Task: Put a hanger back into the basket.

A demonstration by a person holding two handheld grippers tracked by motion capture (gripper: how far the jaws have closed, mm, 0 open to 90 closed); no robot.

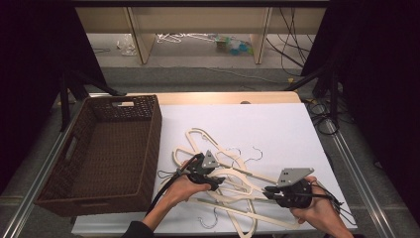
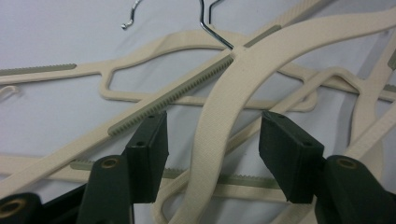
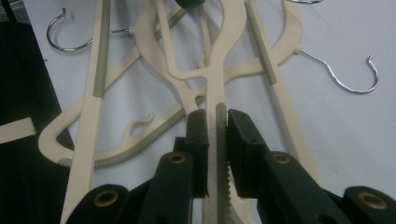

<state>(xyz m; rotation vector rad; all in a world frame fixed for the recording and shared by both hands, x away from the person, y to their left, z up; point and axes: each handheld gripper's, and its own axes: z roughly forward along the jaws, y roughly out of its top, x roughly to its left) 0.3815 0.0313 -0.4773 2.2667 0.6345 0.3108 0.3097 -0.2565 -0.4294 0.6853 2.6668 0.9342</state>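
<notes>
right gripper (image 3: 215,121) clamps a cream hanger (image 3: 219,70); left gripper (image 2: 214,140) gapes, seemingly untouched, astride another arm (image 2: 224,107).

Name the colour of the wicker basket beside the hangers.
Dark brown woven wicker basket, clearest in the high view.

1. A dark wicker basket (image 1: 59,168) is seen at the left of the white table (image 1: 277,124).
2. Black cables (image 1: 289,44) are seen on the floor behind the table.
3. Blurred clutter (image 1: 233,45) lies under a far bench.
</notes>
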